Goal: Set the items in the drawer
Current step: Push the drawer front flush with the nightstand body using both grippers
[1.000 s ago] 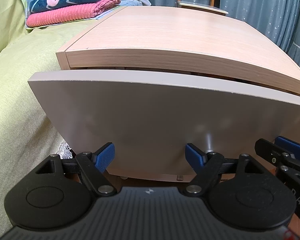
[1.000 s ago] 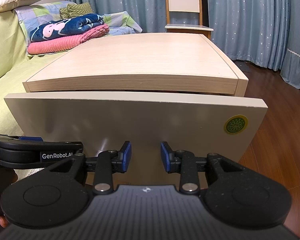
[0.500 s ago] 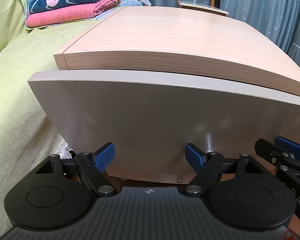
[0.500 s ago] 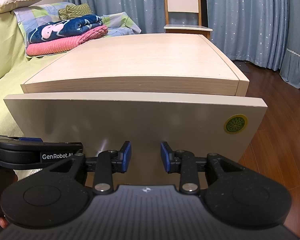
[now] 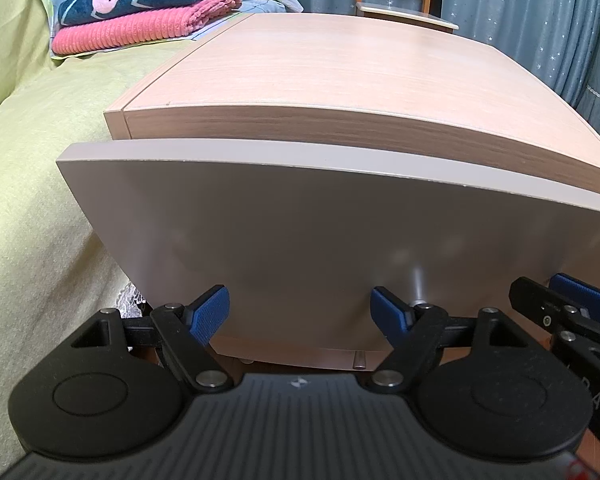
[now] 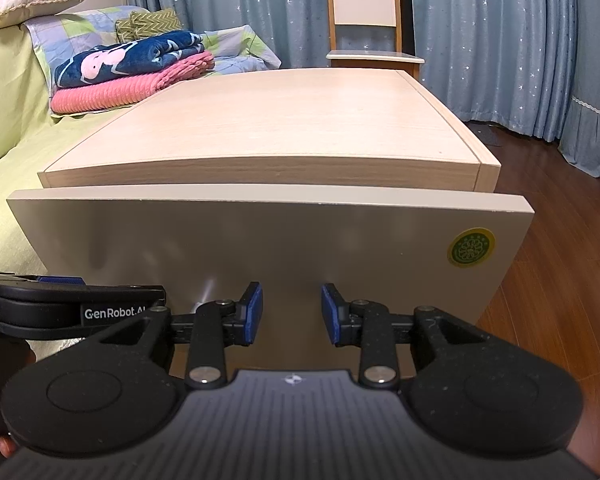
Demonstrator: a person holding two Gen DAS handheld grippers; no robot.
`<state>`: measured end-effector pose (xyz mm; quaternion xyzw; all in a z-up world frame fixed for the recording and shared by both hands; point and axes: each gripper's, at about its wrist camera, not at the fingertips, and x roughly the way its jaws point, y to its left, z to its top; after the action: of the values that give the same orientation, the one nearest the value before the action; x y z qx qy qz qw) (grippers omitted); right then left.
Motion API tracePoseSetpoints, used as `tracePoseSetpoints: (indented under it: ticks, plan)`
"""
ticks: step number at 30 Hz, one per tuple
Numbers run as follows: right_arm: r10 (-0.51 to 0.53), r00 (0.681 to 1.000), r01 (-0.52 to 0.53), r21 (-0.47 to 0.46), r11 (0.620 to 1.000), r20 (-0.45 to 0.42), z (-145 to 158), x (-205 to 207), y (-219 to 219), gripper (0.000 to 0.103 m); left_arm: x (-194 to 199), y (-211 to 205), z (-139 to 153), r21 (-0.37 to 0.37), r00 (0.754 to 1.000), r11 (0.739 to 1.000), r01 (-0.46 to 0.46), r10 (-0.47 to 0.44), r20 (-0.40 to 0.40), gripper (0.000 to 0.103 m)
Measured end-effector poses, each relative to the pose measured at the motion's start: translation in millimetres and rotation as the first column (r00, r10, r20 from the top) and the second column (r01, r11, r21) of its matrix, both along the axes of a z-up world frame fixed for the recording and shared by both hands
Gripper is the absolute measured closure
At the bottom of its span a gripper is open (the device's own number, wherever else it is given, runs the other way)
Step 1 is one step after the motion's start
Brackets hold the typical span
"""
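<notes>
Drawer (image 5: 300,232): grey-beige front panel, set under the cabinet (image 6: 276,128) top of light wood grain; the panel's upper edge sits close under the cabinet's front lip, no gap into the interior visible in either view. Round green and yellow sticker (image 6: 470,247) at the panel's upper right corner. Left gripper (image 5: 300,312): blue-padded fingers spread wide, nothing between them, held low in front of the drawer panel, near its lower edge. Right gripper (image 6: 292,312): fingers parted with a narrower gap, nothing held, also low before the panel, just beside the left gripper; each unit's black body shows at the edge of the other's view. Whether either gripper touches the panel cannot be told. Bed (image 5: 40,168): yellow-green cover, along the cabinet's left side. Folded blankets (image 6: 128,72): navy patterned one stacked on a pink ribbed one, on the bed. Chair (image 6: 364,20): cream and wood, behind the cabinet. Curtains (image 6: 500,32): blue with small star marks. Floor (image 6: 560,280): dark wood, at right.
</notes>
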<state>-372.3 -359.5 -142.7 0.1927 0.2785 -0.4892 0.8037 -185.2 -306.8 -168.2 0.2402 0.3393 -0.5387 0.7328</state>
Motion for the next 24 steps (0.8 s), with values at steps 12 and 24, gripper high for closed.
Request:
tracePoseSetpoints:
  ticks: [12, 24]
  plan:
    - [-0.004, 1.0, 0.004, -0.007, 1.0, -0.002, -0.9, 2.9, -4.1, 0.075, 1.6, -8.7, 0.1, -0.002, 1.0, 1.0, -0.006, 0.006, -0.008, 0.024]
    - [-0.011, 1.0, 0.011, -0.008, 1.0, 0.001, -0.1, 5.3, -8.8, 0.075, 6.5, -14.5, -0.6, -0.003, 1.0, 1.0, -0.012, 0.012, -0.021, 0.024]
